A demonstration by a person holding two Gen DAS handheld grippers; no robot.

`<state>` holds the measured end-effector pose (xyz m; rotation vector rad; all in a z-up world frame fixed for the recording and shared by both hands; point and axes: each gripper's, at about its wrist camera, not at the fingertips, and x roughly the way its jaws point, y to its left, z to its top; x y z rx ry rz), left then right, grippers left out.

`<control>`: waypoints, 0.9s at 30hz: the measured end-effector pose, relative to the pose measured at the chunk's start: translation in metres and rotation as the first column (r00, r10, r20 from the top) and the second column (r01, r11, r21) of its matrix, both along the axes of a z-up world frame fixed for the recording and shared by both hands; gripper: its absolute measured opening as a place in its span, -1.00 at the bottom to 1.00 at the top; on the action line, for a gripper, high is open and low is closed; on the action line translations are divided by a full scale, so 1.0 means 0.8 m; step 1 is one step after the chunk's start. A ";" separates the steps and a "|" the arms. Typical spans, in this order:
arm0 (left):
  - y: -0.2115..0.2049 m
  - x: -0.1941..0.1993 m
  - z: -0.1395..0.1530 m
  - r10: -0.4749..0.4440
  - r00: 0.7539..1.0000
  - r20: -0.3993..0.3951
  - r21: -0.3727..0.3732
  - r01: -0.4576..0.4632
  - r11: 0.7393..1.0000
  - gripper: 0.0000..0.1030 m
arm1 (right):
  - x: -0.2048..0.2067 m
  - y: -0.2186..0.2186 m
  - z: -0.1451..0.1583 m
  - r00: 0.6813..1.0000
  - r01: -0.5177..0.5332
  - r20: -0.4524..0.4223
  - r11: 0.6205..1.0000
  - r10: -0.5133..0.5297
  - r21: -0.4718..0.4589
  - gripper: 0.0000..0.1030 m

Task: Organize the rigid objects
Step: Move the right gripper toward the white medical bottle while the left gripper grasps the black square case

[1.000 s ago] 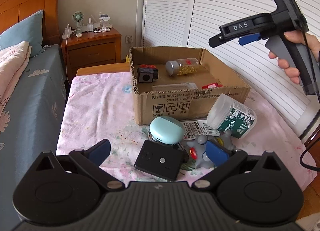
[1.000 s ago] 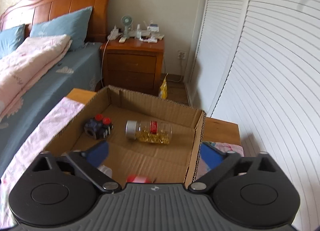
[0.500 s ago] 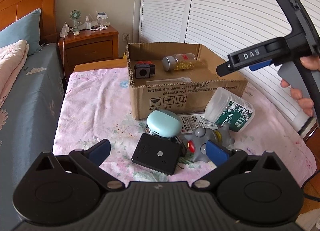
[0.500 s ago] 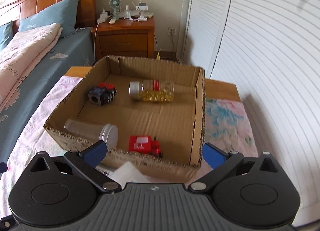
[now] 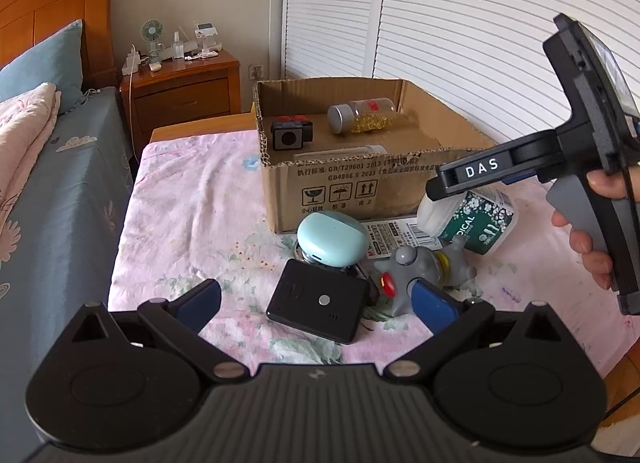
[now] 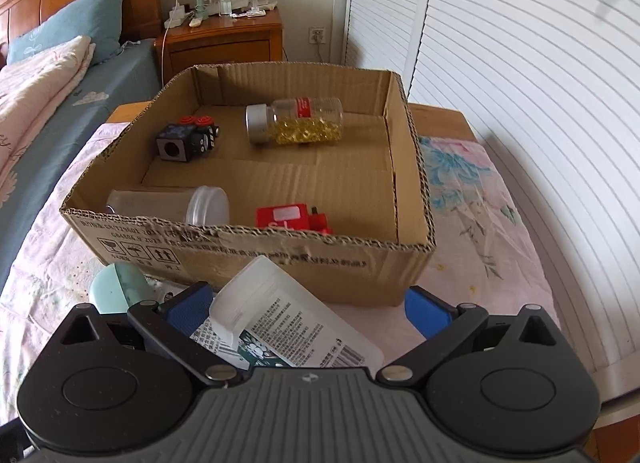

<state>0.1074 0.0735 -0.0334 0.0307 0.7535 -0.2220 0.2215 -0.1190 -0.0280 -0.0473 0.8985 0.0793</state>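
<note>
From the left wrist camera, my left hand-held gripper hangs spread wide and empty above the front of the desk. Below it lie the black flat case, the mint oval case and the grey spiked toy, all crowded together just in front of the cardboard box. The white jar with the green label lies on its side to the right, leaning near the box's front wall. My right hand-held gripper sits directly above that jar's capped end; from here I cannot judge its opening.

From the right wrist camera, the right hand-held gripper is open, and the white jar lies between its blue pads, its capped end pointing at the box. Nothing is clamped. Inside the box I see the capsule bottle, the black cube toy, a clear tub and a red block.

I take the jar to be the piece in hand. To do it well, I would centre the pads on the jar's body rather than on its cap, because a round plastic wall may roll or squirt out of a skewed grip. I would close squarely, lift well clear of the front wall, and set the jar down in the open floor on the box's right side.
</note>
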 end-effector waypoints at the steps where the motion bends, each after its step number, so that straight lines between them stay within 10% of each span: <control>1: -0.001 0.000 -0.001 -0.002 1.000 -0.003 0.002 0.002 1.000 0.96 | -0.002 -0.005 -0.001 1.000 0.007 -0.008 1.000 -0.007 0.008 1.00; 27: -0.026 0.023 -0.059 -0.058 0.993 -0.107 0.120 0.071 0.990 0.96 | -0.075 -0.095 -0.067 0.999 0.009 -0.048 1.000 -0.010 -0.021 1.00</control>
